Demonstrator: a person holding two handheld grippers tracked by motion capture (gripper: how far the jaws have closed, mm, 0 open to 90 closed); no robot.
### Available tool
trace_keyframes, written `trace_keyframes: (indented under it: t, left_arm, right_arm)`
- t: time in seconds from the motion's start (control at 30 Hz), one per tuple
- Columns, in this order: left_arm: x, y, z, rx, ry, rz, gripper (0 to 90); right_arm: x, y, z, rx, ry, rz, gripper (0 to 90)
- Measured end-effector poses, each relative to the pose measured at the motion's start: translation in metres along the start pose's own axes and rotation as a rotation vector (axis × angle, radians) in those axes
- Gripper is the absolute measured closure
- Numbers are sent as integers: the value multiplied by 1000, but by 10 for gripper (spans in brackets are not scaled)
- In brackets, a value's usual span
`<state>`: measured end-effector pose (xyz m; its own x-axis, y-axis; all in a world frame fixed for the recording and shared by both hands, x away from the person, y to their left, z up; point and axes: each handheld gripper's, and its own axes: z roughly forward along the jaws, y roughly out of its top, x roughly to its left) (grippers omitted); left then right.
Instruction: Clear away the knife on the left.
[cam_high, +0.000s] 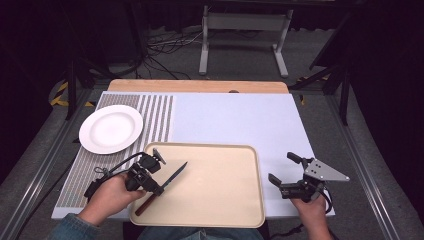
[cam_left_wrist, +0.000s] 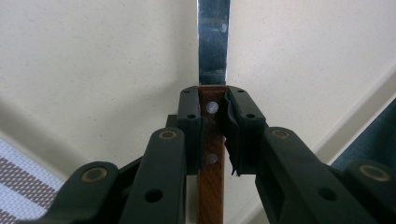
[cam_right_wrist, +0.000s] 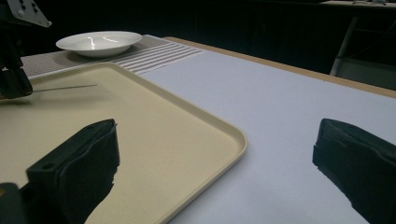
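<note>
Left gripper (cam_left_wrist: 214, 122) clamped on wooden-handled steel knife (cam_high: 162, 187) near the blade, steadying it above beige plastic tray (cam_high: 220, 210); right gripper (cam_high: 284, 172) wide open, empty, parked aside.

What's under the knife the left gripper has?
Under the knife is the bare beige tray. The left gripper is shut on the wooden handle just behind the blade. Those jaws hide the tray surface directly beneath the handle there.
</note>
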<state>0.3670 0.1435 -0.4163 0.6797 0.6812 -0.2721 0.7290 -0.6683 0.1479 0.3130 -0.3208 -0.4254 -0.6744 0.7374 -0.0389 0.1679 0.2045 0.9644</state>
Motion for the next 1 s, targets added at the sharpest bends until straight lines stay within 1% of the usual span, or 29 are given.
trace_keyframes:
  t: [0.03,0.17,0.27,0.33,0.4,0.47,0.5,0.53,0.57,0.6,0.63,0.67,0.7,0.73,0.77,0.8,0.9,0.93,0.97,1.0]
  left_arm:
    - [0,0,1,1,-7,-6,777]
    - [0,1,4,25,-2,-9,777]
    - [-1,1,5,31,-2,-11,776]
    - [-1,2,5,36,4,-11,775]
    - [-1,3,6,48,15,-2,773]
    - [-1,3,7,45,27,4,768]
    - [-1,3,7,39,21,4,763]
    - [-1,3,7,39,21,4,734]
    - [-1,3,6,34,23,10,734]
    - [-2,3,5,24,20,15,630]
    - [-3,2,4,9,11,36,555]
    - [-3,2,2,-10,7,58,513]
    - [-4,1,0,-25,-2,65,479]
    - [-4,1,0,-25,-2,65,446]
    - [-5,1,-2,-50,-5,82,397]
    - [-6,1,-6,-78,-2,108,388]
    - [-8,1,-9,-118,-16,136,349]
    - [-10,1,-10,-142,-20,159,341]
    - [-10,1,-10,-142,-20,159,335]
    - [-14,1,-9,-165,-36,205,318]
  right_arm:
    - [0,0,0,-1,0,-1,10]
    - [0,0,-1,-4,1,3,10]
    - [0,0,0,-4,2,1,10]
    - [0,0,0,-4,2,3,10]
    - [0,0,-1,-3,0,2,10]
    - [0,0,-1,-2,-1,3,10]
    - [0,0,-1,-2,-1,1,10]
    - [0,0,-1,-2,-1,1,10]
    - [0,0,-1,-4,1,2,10]
    - [0,0,-1,-4,3,3,10]
    - [0,0,0,-4,3,1,10]
    - [0,0,0,-4,3,1,10]
    - [0,0,0,-3,2,1,10]
    - [0,0,0,-3,2,1,10]
    - [0,0,0,-3,2,1,10]
    - [0,0,0,-3,2,0,10]
    - [0,0,0,-3,1,0,10]
    - [1,0,-1,-4,-1,0,10]
    - [1,0,0,-5,1,1,10]
    - [0,0,0,-3,2,-1,10]
